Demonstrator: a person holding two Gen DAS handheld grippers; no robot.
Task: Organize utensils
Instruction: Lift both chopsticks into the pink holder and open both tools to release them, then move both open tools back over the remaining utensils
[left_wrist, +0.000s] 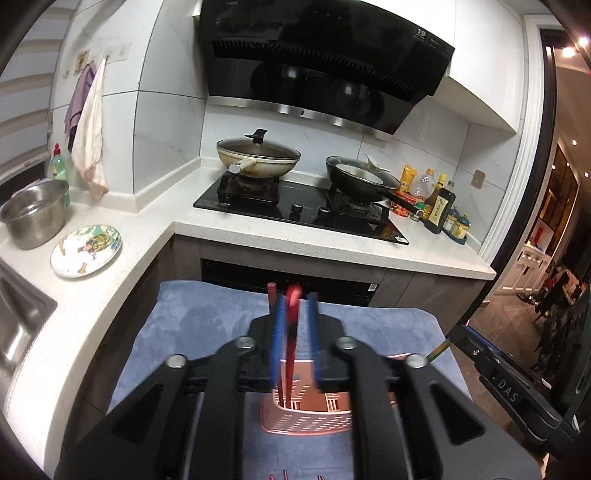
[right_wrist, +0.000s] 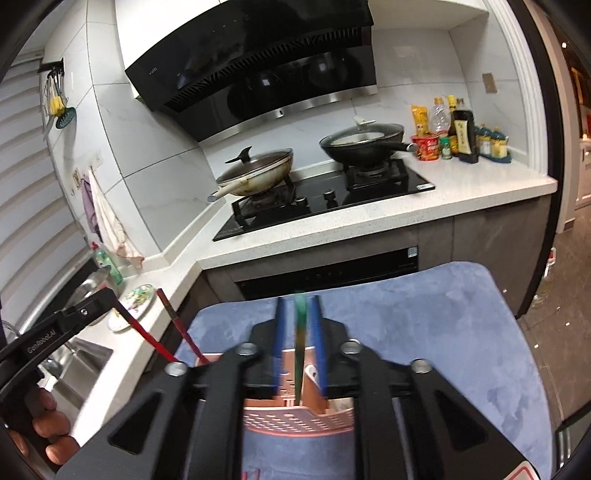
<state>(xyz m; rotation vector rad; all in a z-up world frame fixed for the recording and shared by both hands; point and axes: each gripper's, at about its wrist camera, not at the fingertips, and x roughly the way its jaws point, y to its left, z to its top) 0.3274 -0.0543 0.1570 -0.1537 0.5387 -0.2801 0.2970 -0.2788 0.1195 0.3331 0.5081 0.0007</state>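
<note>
A pink perforated utensil holder (left_wrist: 306, 415) stands on a blue cloth (left_wrist: 207, 317); it also shows in the right wrist view (right_wrist: 299, 419). My left gripper (left_wrist: 295, 332) has its blue fingers (left_wrist: 277, 339) around a red chopstick (left_wrist: 292, 325) whose lower end is inside the holder; a gap shows on the right side. A second dark red chopstick (left_wrist: 272, 295) stands beside it. My right gripper (right_wrist: 298, 332) holds a green chopstick (right_wrist: 300, 343) between its blue fingers (right_wrist: 317, 332), lower end in the holder. The red chopsticks (right_wrist: 177, 325) show at the left.
White L-shaped counter (left_wrist: 110, 295) with a patterned plate (left_wrist: 86, 249), a steel pot (left_wrist: 35, 214) and a sink (left_wrist: 18, 325) at left. A stove (left_wrist: 303, 210) carries two lidded pans. Sauce bottles (left_wrist: 436, 203) stand at the right. The blue cloth (right_wrist: 424, 332) extends rightward.
</note>
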